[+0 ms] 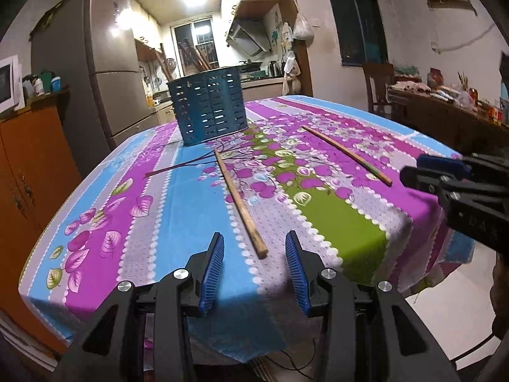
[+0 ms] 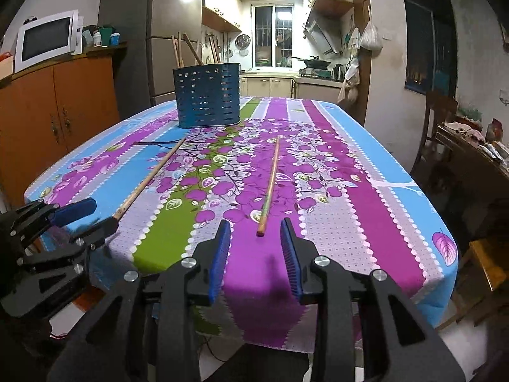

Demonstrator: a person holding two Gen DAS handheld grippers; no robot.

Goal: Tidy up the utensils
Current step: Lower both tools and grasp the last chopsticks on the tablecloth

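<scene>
Wooden chopsticks lie loose on the floral-clothed bench (image 2: 366,191), both hand-held grippers spread wide and empty.

Left to right: the left hand-held gripper (image 1: 254,251) hangs over the bench's near edge, the thick end of the left chopstick (image 1: 238,200) just ahead between its blue pads, not touched; the right chopstick (image 2: 269,184) lies well apart, its near end just ahead of the right hand-held gripper (image 2: 256,242). The blue slotted holder (image 2: 206,95) stands upright toward the far end, sticks inside it mostly hidden by its wall. Bare cloth lies between the chopsticks and out to both side edges. The cloth's front drape is cut off behind the gripper bodies.
</scene>
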